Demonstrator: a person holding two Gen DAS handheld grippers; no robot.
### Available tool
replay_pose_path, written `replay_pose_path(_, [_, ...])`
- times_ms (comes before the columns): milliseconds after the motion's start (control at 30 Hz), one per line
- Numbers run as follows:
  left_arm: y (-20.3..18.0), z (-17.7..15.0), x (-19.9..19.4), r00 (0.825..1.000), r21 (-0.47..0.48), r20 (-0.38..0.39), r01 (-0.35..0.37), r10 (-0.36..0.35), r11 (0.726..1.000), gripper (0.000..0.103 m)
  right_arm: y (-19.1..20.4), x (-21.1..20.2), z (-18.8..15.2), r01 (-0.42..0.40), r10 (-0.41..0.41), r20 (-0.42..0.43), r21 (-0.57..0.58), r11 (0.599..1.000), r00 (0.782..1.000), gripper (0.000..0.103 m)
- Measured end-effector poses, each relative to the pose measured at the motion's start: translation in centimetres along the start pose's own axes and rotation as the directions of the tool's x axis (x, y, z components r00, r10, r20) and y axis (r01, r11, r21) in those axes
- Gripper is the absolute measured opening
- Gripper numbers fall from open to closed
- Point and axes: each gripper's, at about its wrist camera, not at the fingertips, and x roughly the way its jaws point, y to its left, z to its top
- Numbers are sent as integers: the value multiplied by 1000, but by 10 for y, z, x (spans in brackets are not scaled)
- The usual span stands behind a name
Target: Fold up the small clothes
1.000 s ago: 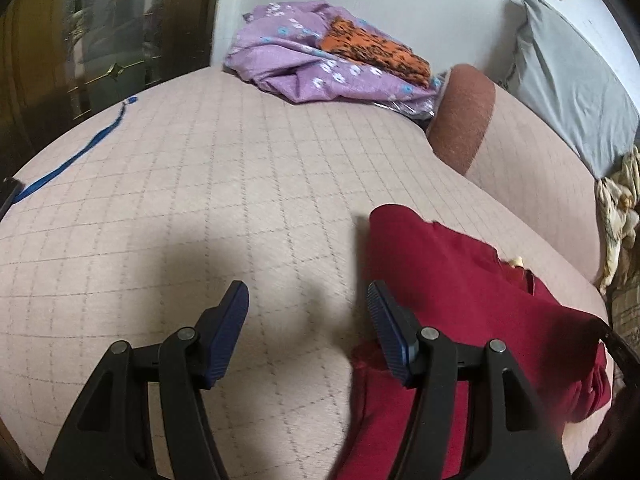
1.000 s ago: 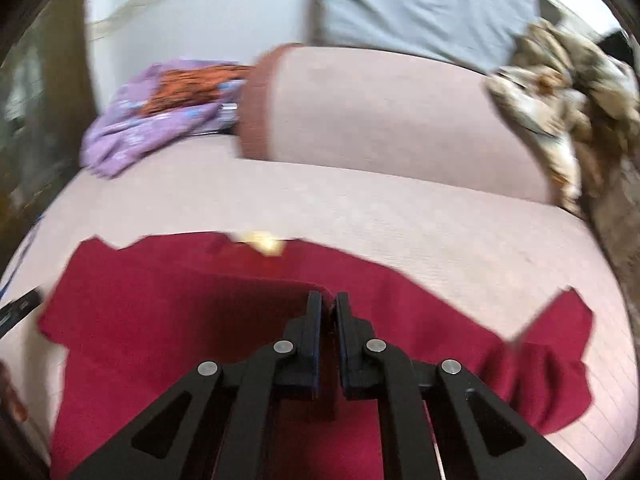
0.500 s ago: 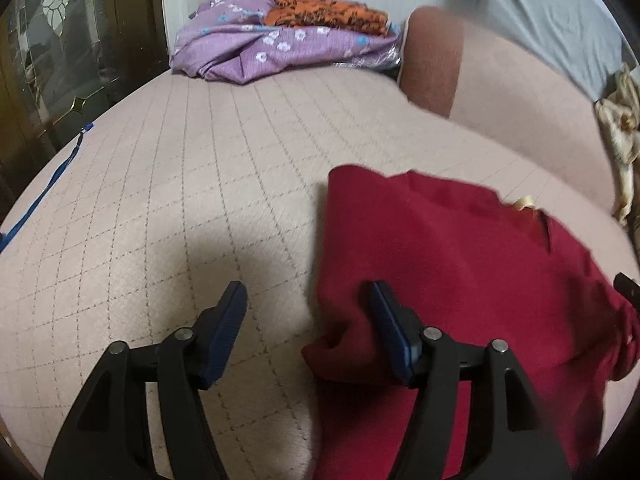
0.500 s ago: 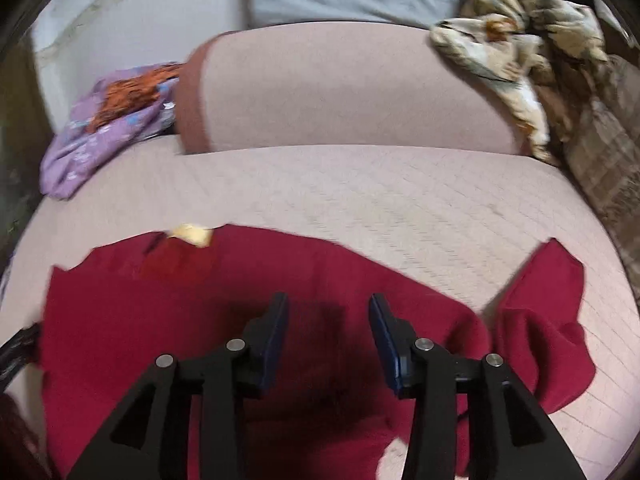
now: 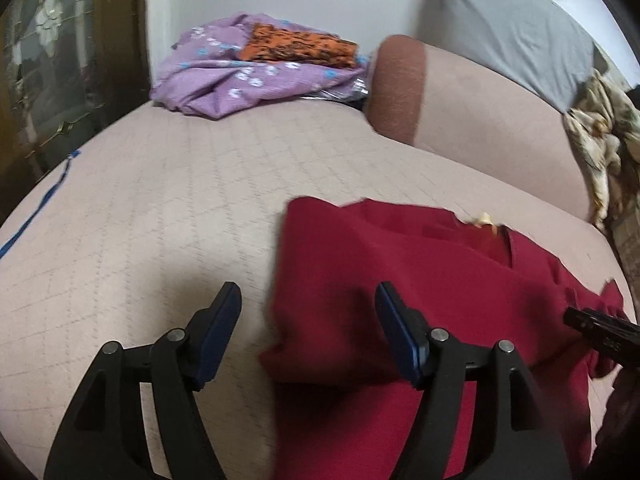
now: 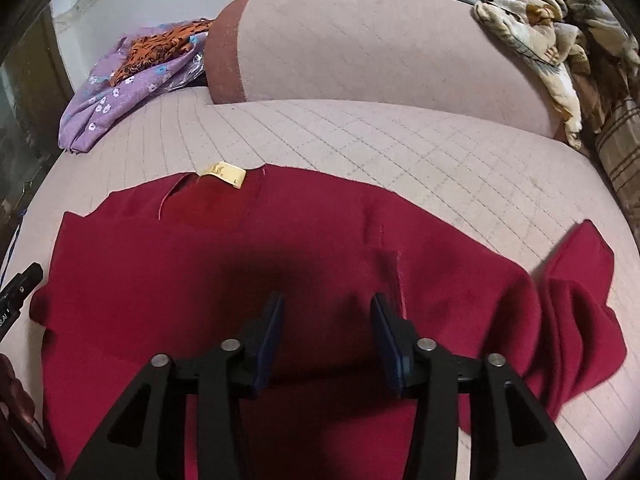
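A dark red top lies spread on the pink quilted bed, neck and yellow label towards the far side. Its left sleeve is folded in over the body; the right sleeve lies crumpled to the right. My right gripper is open and empty just above the middle of the top. My left gripper is open and empty over the top's left edge, its right finger above the cloth, its left finger above bare bed. The right gripper's tip shows at the left wrist view's right edge.
A purple flowered cloth with an orange patterned piece lies at the bed's far left corner. A pink bolster with a brown end runs along the back, a grey pillow behind it. Crumpled beige cloth lies at the far right. A blue cord lies at the left edge.
My right gripper was shut on the red cloth, then opened and let it go. The left sleeve now lies folded in. My left gripper moved right, over the top's edge.
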Motion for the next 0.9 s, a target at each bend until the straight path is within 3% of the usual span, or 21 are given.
replay_pose_path(133, [-22, -10, 11, 999, 104, -54, 0, 6, 995, 74, -6, 17, -5, -13, 16, -76, 35, 999, 997, 48])
replay_pose_path(200, [-30, -16, 25, 992, 162, -122, -25, 45, 986, 75, -5, 13, -6, -15, 16, -69, 16, 1000, 998, 48])
replay_pose_path(267, [-34, -18, 26, 991, 190, -117, -44, 67, 981, 76, -10, 4, 1, -48, 49, -70, 16, 999, 996, 48])
replay_pose_path(333, [-33, -17, 25, 991, 184, -123, -32, 55, 982, 77, -28, -9, 7, -52, 55, -39, 73, 996, 998, 58])
replay_pose_path(433, [-29, -17, 25, 990, 163, -133, -20, 42, 986, 78, -81, -22, 20, 25, -27, 7, 210, 977, 1000, 71])
replay_pose_path(467, [-28, -16, 25, 990, 158, -137, -19, 41, 987, 78, -95, -22, 21, 51, -53, 4, 243, 969, 999, 71])
replay_pose_path(567, [-30, -17, 25, 990, 154, -137, -22, 44, 988, 78, -156, -12, 31, 180, -173, -53, 366, 913, 983, 71])
replay_pose_path(667, [-31, -17, 26, 990, 157, -135, -26, 48, 987, 79, -195, 6, 36, 239, -201, -132, 435, 868, 971, 71])
replay_pose_path(767, [-31, -17, 27, 990, 160, -134, -27, 49, 987, 80, -218, 32, 35, 258, -185, -196, 476, 841, 963, 71])
replay_pose_path(833, [-31, -17, 28, 989, 156, -137, -26, 48, 987, 81, -220, 49, 32, 305, -217, -243, 428, 851, 946, 69])
replay_pose_path(867, [-30, -16, 28, 989, 153, -138, -25, 46, 988, 81, -218, 48, 32, 325, -249, -232, 394, 860, 940, 66])
replay_pose_path(900, [-30, -16, 28, 989, 153, -138, -24, 45, 988, 81, -215, 47, 32, 340, -273, -222, 369, 865, 936, 57])
